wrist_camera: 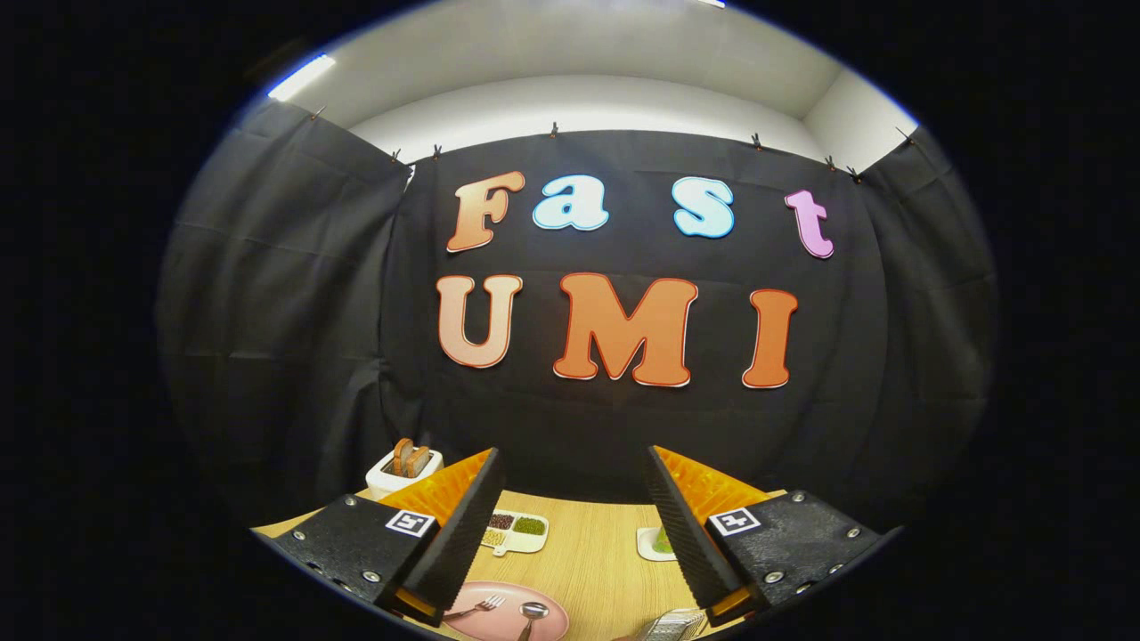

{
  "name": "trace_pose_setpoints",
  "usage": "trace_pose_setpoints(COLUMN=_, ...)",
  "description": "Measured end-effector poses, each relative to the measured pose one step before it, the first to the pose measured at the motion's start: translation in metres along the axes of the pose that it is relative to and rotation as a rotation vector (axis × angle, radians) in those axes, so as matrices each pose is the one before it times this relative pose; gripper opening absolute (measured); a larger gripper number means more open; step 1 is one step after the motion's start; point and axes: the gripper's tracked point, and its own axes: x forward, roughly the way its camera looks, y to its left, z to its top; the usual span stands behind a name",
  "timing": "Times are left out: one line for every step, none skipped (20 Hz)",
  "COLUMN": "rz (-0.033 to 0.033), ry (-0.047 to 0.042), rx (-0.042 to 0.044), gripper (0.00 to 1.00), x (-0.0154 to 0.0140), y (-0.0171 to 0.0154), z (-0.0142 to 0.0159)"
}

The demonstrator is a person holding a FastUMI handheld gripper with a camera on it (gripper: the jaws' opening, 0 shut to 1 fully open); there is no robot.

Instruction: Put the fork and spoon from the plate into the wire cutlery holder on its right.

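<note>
Looking along the fingers, we find the gripper (570,525) held high above the wooden table (588,556), its jaws spread wide and grasping nothing. Below and a little toward the left finger sits the pink plate (485,628), with the fork (476,609) and the spoon (532,614) lying on it side by side and apart. The fork's tines point up toward the right, its handle trailing away under the left finger; the spoon's bowl faces us with its handle running down and nearer to us. The wire cutlery holder (674,625) stands to the plate's right, tucked just under the right finger. We judge that both utensils lie beneath the open gap, not ahead of it, so our next move calls for tipping down and descending, then turning the jaws across a handle. Beyond the fingers sit a divided tray of beans (517,531), a white toaster (403,467) holding bread, and a small white dish (655,543).
</note>
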Motion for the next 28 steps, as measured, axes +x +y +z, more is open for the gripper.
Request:
trace_pose_setpoints(rz=0.00590, ry=0.00937, rx=0.00436, gripper=0.96, x=-0.00121, y=0.00091, z=-0.00492)
trace_pose_setpoints(rz=0.00833, ry=0.00864, rx=0.00447, gripper=0.96, x=-0.00055, y=0.00201, z=-0.00408)
trace_pose_setpoints(rz=0.00411, ry=0.00723, rx=0.00348, gripper=0.96, x=-0.00012, y=0.00128, z=-0.00361)
trace_pose_setpoints(rz=0.00843, ry=0.00368, rx=0.00561, gripper=0.97, x=-0.00012, y=0.00246, z=-0.00342)
trace_pose_setpoints(rz=0.00553, ry=0.00508, rx=0.00487, gripper=0.97, x=-0.00086, y=0.00233, z=-0.00373)
trace_pose_setpoints(rz=0.01238, ry=0.00555, rx=0.00373, gripper=0.97, x=-0.00012, y=0.00260, z=-0.00495)
trace_pose_setpoints(rz=0.00621, ry=0.00395, rx=-0.00266, gripper=0.97, x=0.00069, y=0.00348, z=-0.00558)
trace_pose_setpoints(rz=0.00413, ry=0.01260, rx=-0.00221, gripper=0.97, x=0.00096, y=0.00157, z=-0.00623)
trace_pose_setpoints(rz=0.00675, ry=0.01170, rx=0.00282, gripper=0.97, x=0.00031, y=0.00291, z=-0.00618)
trace_pose_setpoints(rz=0.00648, ry=0.01047, rx=0.00550, gripper=0.97, x=0.00081, y=0.00281, z=-0.00383)
trace_pose_setpoints(rz=0.00663, ry=0.00172, rx=0.00803, gripper=0.97, x=-0.00097, y=0.00272, z=-0.00253)
trace_pose_setpoints(rz=0.00351, ry=-0.00034, rx=0.00677, gripper=0.97, x=0.00081, y=0.00181, z=-0.00042)
trace_pose_setpoints(rz=0.00607, ry=0.00328, rx=0.00231, gripper=0.97, x=0.00049, y=0.00228, z=-0.00195)
trace_pose_setpoints(rz=-0.00078, ry=0.00756, rx=-0.00256, gripper=0.97, x=0.00101, y=0.00162, z=-0.00293)
trace_pose_setpoints(rz=0.00031, ry=0.00734, rx=-0.00337, gripper=0.97, x=0.00008, y=-0.00036, z=-0.00220)
trace_pose_setpoints(rz=-0.00038, ry=0.00550, rx=-0.00323, gripper=0.97, x=0.00138, y=0.00081, z=-0.00161)
trace_pose_setpoints(rz=-0.00324, ry=0.01670, rx=-0.00711, gripper=0.97, x=0.00098, y=-0.00002, z=-0.00475)
trace_pose_setpoints(rz=-0.00135, ry=0.02675, rx=-0.01014, gripper=0.97, x=0.00157, y=0.00003, z=-0.00849)
trace_pose_setpoints(rz=-0.00486, ry=0.03455, rx=-0.01015, gripper=0.97, x=0.00204, y=-0.00037, z=-0.01098)
trace_pose_setpoints(rz=0.00423, ry=0.04226, rx=-0.00553, gripper=0.97, x=0.00293, y=0.00219, z=-0.01414)
trace_pose_setpoints(rz=0.00500, ry=0.05194, rx=-0.00140, gripper=0.97, x=0.00205, y=0.00322, z=-0.01564)
trace_pose_setpoints(rz=0.01078, ry=0.05270, rx=0.00223, gripper=0.97, x=0.00449, y=0.00404, z=-0.01590)
trace_pose_setpoints(rz=0.00654, ry=0.05117, rx=0.00496, gripper=0.97, x=0.00172, y=0.00112, z=-0.01311)
trace_pose_setpoints(rz=0.00686, ry=0.04888, rx=0.00745, gripper=0.97, x=0.00372, y=0.00156, z=-0.01371)
trace_pose_setpoints(rz=0.00545, ry=0.05001, rx=0.01047, gripper=0.97, x=0.00275, y=0.00046, z=-0.01288)
trace_pose_setpoints(rz=0.01116, ry=0.04678, rx=0.01403, gripper=0.98, x=0.00382, y=0.00212, z=-0.01298)
trace_pose_setpoints(rz=0.00433, ry=0.04161, rx=0.01366, gripper=0.97, x=0.00356, y=0.00178, z=-0.01132)
trace_pose_setpoints(rz=0.00865, ry=0.03616, rx=0.01098, gripper=0.97, x=0.00378, y=0.00195, z=-0.00916)
